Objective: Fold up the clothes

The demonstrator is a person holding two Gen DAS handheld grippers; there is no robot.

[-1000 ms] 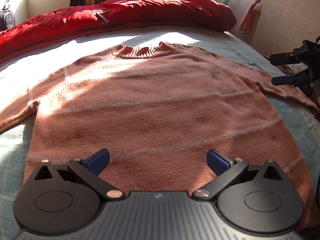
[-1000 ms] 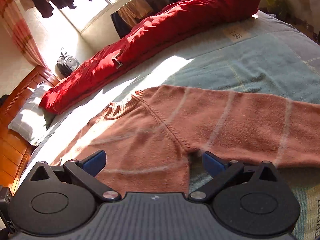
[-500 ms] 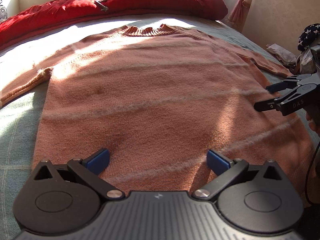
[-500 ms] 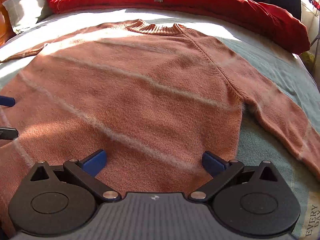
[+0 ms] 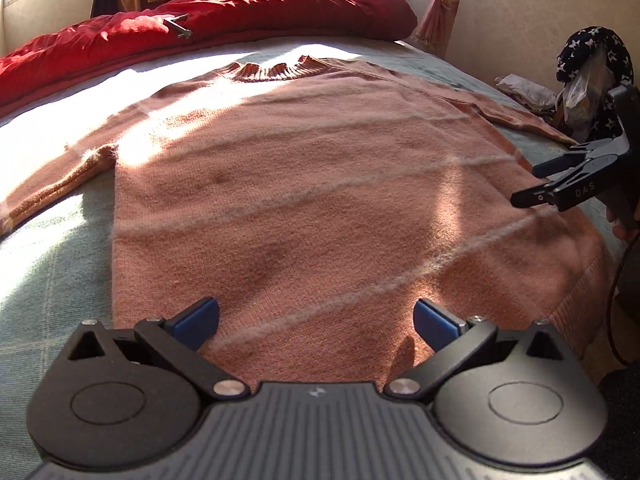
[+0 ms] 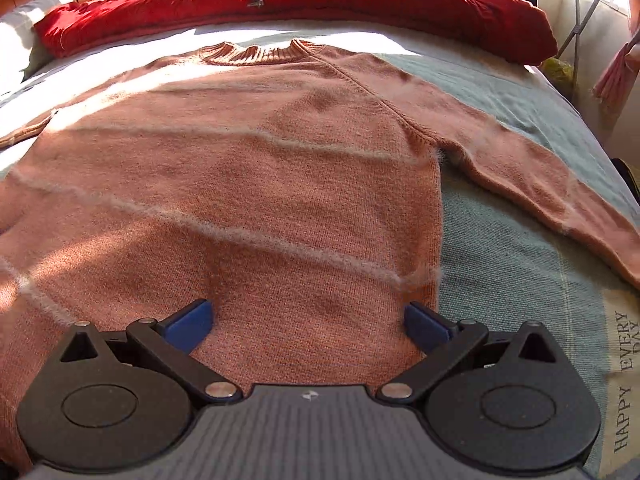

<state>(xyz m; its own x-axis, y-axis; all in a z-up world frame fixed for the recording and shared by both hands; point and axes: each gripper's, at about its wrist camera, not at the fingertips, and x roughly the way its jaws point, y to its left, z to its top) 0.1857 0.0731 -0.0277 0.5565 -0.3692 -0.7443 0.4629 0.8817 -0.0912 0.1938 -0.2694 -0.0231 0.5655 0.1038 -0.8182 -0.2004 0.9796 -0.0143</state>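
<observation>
Both tongs stand wide with nothing between the pads.

Left wrist view: left gripper (image 5: pixel 316 320) fills the bottom of the frame, blue pads spread over the hem end of the sweater (image 5: pixel 320 184). Sweater lies flat and face-up across the middle of the frame on the bedspread (image 5: pixel 52 272), collar toward the top centre, one sleeve stretched out to the left edge. Red duvet (image 5: pixel 240 12) heaped along the top. Right gripper (image 5: pixel 540 182) enters at the right edge, seen side-on and low over the sweater's right margin, fingers parted, nothing in them.

Right wrist view: right gripper (image 6: pixel 306 322) at the bottom of the frame, pads well apart above the sweater (image 6: pixel 240 184) near its side seam. Body spread flat; the other sleeve runs out to the right edge and lower right.

Progress, as judged: no fold shows anywhere — body open, both sleeves out. All of the folding is left.

Differences between views: only the left view shows the other tool, plus the dark star-patterned cloth (image 5: pixel 592 52) at upper right. Only the right view shows the right sleeve almost to its end, the lettering on the bedspread at lower right, and the pillow (image 6: pixel 16 28) at upper left.
</observation>
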